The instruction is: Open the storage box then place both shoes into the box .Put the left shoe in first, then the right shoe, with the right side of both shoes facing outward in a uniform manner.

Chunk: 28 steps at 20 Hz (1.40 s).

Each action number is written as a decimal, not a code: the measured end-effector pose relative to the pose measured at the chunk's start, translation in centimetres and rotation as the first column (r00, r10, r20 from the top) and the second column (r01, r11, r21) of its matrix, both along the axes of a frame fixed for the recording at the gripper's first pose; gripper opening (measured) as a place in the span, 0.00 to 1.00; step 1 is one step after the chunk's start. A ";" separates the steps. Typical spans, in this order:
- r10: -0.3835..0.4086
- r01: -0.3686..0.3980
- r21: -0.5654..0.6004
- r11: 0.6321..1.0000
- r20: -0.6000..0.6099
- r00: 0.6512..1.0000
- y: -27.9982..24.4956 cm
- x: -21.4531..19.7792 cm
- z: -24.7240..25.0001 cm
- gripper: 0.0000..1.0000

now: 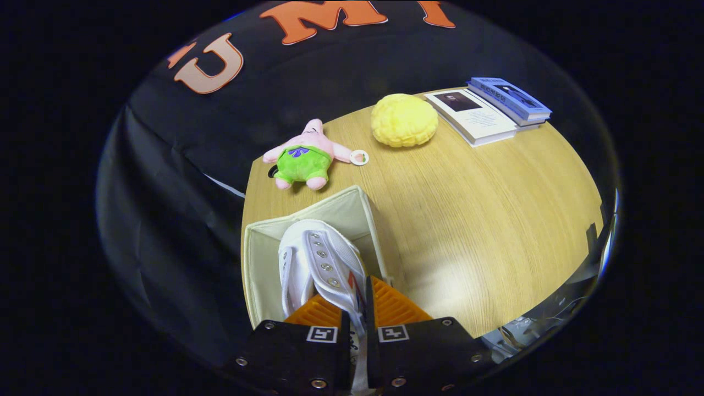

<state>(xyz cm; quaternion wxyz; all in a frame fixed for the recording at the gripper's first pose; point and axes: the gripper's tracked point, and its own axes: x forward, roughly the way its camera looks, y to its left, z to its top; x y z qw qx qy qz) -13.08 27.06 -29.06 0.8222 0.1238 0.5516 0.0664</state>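
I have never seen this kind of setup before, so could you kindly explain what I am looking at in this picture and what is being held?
There is no robot arm here: a person carries a handheld two-finger gripper, and the picture comes from a fisheye camera riding on it, looking forward along its fingers. The fingers are shut on a white shoe, pinching its upper edge, and the shoe hangs over an open cream fabric storage box standing on a wooden table. I cannot tell whether it touches the box's floor. Beyond the box lie a pink plush toy in green shorts, a round yellow cushion and a few books at the table's far edge.
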 end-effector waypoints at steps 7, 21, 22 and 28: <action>0.137 -0.143 0.109 0.984 0.062 0.989 0.4 -0.7 3.8 0.73; 0.175 -0.140 -0.104 0.985 0.569 0.804 -16.2 9.3 17.5 0.99; 0.176 -0.127 -0.124 0.984 0.600 0.780 -17.5 9.9 18.3 0.99; 0.163 -0.065 -0.158 0.985 0.753 0.638 -23.2 12.6 24.0 0.98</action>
